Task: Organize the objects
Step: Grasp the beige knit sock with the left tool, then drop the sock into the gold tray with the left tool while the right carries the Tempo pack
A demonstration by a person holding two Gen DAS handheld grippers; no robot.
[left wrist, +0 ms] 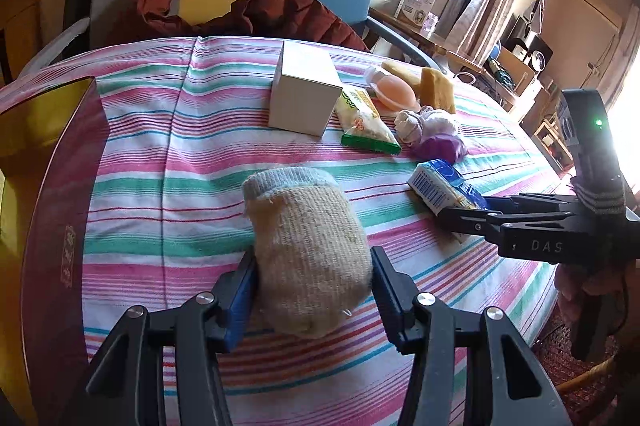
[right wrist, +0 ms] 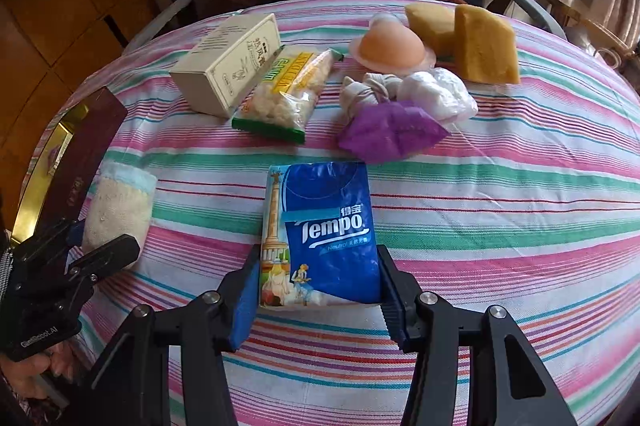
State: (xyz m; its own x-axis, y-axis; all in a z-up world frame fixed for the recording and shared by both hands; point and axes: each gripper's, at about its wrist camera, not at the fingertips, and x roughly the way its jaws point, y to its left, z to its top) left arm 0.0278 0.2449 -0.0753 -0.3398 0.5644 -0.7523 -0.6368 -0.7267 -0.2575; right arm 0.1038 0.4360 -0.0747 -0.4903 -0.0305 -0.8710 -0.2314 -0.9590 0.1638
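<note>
A beige knitted rolled sock (left wrist: pixel 308 258) sits clamped between the left gripper (left wrist: pixel 314 292) fingers; the right gripper (right wrist: pixel 318 290) fingers pinch a blue Tempo tissue pack (right wrist: pixel 320 234).

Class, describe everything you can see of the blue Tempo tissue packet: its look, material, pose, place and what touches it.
The blue Tempo tissue packet is a flat, glossy plastic-wrapped rectangle with white lettering and a cartoon column scene down one side. It lies on the striped tablecloth, its near end between the blue-padded fingers of the right gripper, which press its sides. The plastic looks slightly creased. Nothing else touches it.
</note>
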